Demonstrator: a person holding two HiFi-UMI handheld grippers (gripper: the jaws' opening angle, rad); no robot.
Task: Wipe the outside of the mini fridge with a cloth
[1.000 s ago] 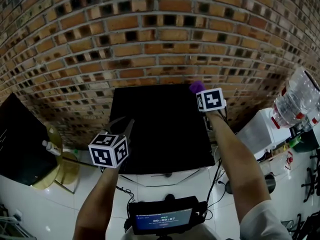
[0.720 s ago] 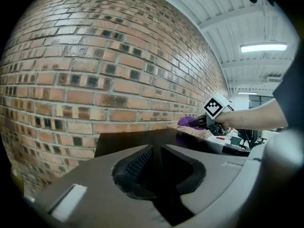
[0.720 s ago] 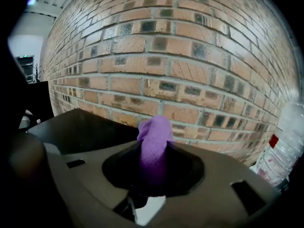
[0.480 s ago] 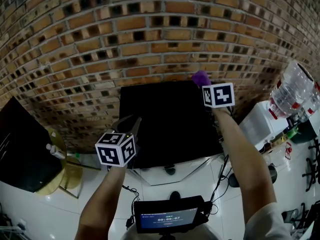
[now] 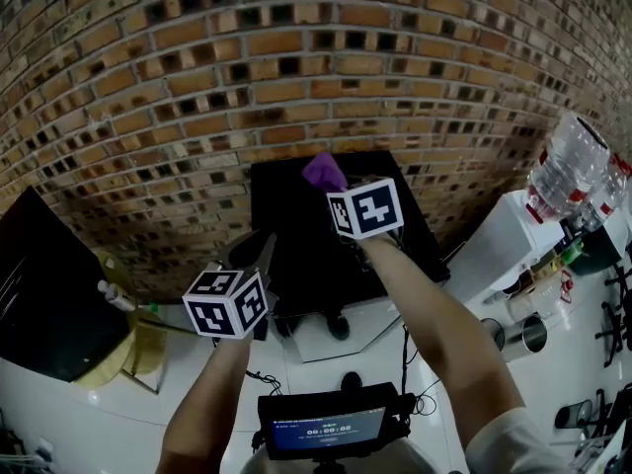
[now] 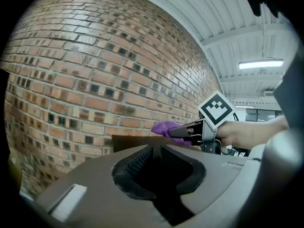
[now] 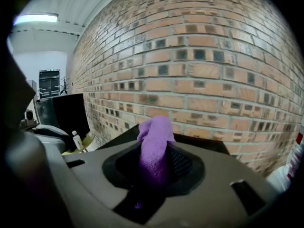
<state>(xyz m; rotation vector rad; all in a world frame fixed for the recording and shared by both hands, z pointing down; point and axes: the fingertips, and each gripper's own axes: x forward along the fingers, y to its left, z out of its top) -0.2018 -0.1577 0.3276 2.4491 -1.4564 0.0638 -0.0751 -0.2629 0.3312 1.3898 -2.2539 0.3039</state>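
The black mini fridge (image 5: 395,200) stands against the brick wall; its flat top shows in all views (image 6: 124,140) (image 7: 202,142). My right gripper (image 5: 334,188) is over the back middle of that top, shut on a purple cloth (image 5: 323,171) that sticks out past its jaws (image 7: 153,141). From the left gripper view the cloth (image 6: 164,127) and the right gripper (image 6: 176,132) appear above the fridge's top edge. My left gripper (image 5: 261,250) hovers at the fridge's front left corner, its jaws together with nothing between them (image 6: 153,149).
A brick wall (image 5: 296,77) runs behind. A tall black unit (image 5: 39,284) and a spray bottle (image 5: 111,295) on a yellow stool are at left. A white water dispenser (image 5: 494,250) with its bottle (image 5: 573,176) is at right. Metal pots (image 5: 523,334) sit on the floor.
My right gripper has swept left along the fridge top with the cloth, from the back right corner to the back middle. The left gripper has shifted only a little.
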